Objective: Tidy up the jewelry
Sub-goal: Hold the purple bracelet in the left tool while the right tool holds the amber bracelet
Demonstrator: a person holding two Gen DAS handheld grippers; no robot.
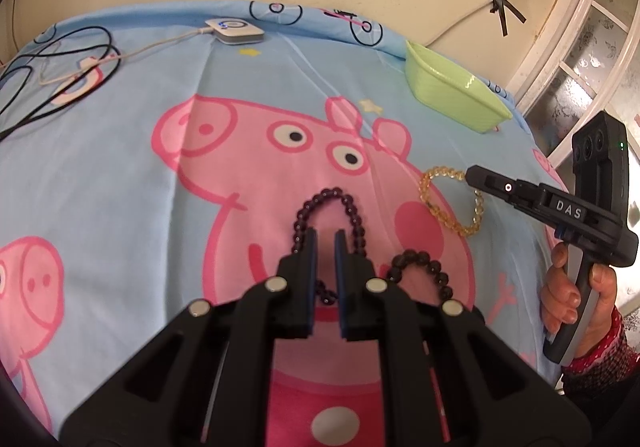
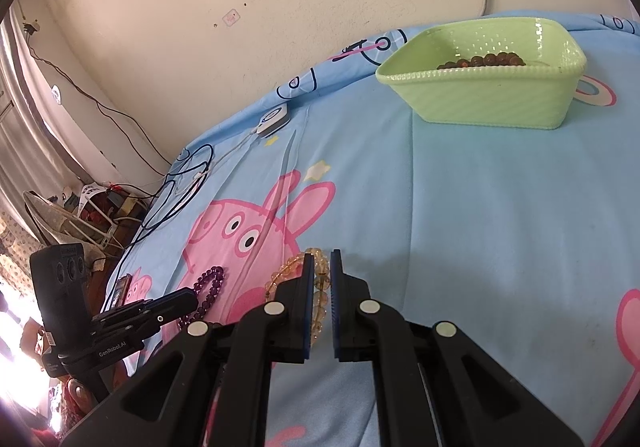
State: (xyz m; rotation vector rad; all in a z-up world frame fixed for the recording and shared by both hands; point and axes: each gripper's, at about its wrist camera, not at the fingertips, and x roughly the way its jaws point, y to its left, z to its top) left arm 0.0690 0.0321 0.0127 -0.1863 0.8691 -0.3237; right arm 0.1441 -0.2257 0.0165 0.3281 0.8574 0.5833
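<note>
Left wrist view looks down on a bed [image 1: 120,167] covered with a blue pig-print sheet. The left gripper [image 1: 326,237] hangs over a purple bead bracelet [image 1: 320,199], its jaws a narrow gap apart with nothing between them; the bracelet's loop arches just past the tips, and its two strands run down outside both jaws (one strand reappears between the jaws lower down). Just right of it lies a darker bead bracelet [image 1: 424,267], partly hidden behind the right-hand jaw. Further right sits a yellow bead bracelet [image 1: 450,203], with the tip of the right gripper [image 1: 478,175] at its upper edge; a hand [image 1: 576,295] grips that tool's handle.

In the right wrist view, the right gripper's jaws stand slightly apart, and the yellow bracelet's far side passes through the gap between them; whether the pads touch the beads cannot be told. Well beyond, a green basket [image 2: 480,103] rests on the sheet with brown beads [image 2: 480,61] inside. Near the wall lie a small white device [image 1: 235,31] and a tangle of black cable [image 1: 52,63].
</note>
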